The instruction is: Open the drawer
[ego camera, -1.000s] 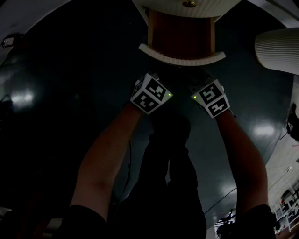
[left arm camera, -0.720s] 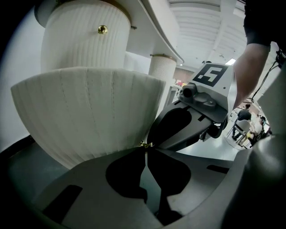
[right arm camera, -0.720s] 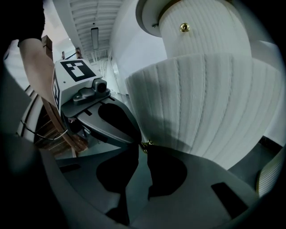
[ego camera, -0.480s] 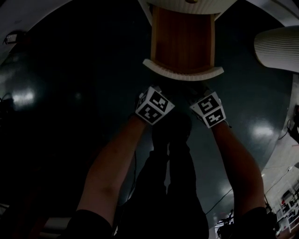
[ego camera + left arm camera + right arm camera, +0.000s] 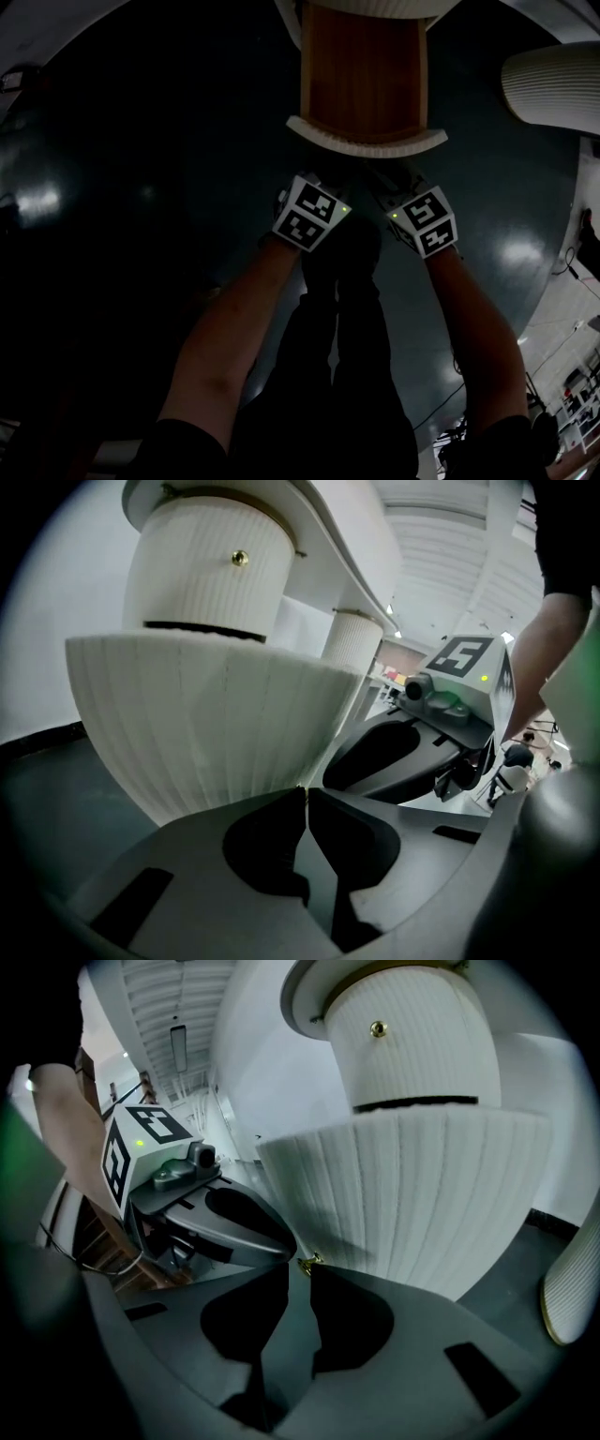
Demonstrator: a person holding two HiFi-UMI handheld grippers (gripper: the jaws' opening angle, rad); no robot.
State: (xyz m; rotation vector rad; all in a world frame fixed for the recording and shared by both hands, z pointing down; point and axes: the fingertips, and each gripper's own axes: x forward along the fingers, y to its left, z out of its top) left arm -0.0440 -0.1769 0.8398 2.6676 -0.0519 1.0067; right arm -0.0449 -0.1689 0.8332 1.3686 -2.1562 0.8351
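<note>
Now the drawer [image 5: 366,84] at 12 o'clock has slid further open, right claw [image 5: 303,1270] pinching its knob [image 5: 307,1261], left claw [image 5: 303,792] pressed together.

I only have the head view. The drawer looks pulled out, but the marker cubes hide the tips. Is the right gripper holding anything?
Observer: Yes. The right gripper looks shut on a small brass knob low on the white ribbed drawer front.
Operator: And the other one?
Observer: The left gripper has its jaws together with nothing visible between them, tips at that front's lower edge.
Operator: Anything above the drawer?
Observer: A second white ribbed drawer front with its own round brass knob.
</note>
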